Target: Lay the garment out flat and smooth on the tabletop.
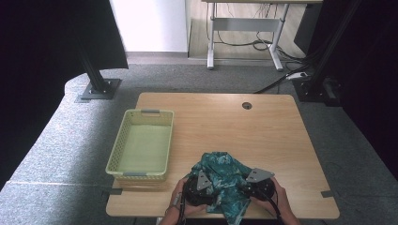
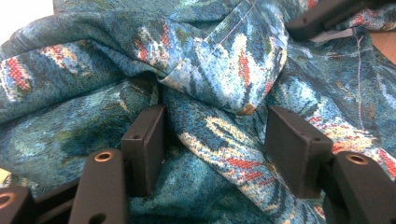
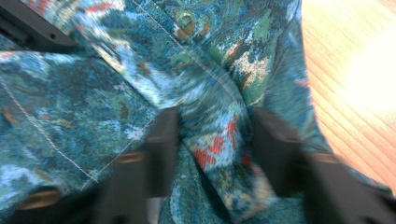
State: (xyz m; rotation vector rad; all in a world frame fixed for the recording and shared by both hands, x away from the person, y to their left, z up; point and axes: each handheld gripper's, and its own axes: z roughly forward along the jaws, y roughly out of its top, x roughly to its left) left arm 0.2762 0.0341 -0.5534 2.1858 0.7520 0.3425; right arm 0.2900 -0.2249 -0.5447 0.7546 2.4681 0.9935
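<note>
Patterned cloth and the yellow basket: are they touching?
Apart. The high view shows bare tabletop between the teal patterned cloth and the yellow basket.

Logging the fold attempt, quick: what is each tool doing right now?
Left tool: open, a fold of the teal patterned cloth between its jaws.
Right tool: cannot be told; cloth between blurred jaws.

no readable text, labels or signs

The garment [image 1: 224,176] is woven cloth, matt, printed teal with stitched seams. The fingers [image 2: 144,144] look like matt black plastic with brass-coloured rivets. The surface [image 1: 263,131] is smooth pale wood grain. At nine o'clock, the basket [image 1: 123,136] is perforated yellow-green plastic.
</note>
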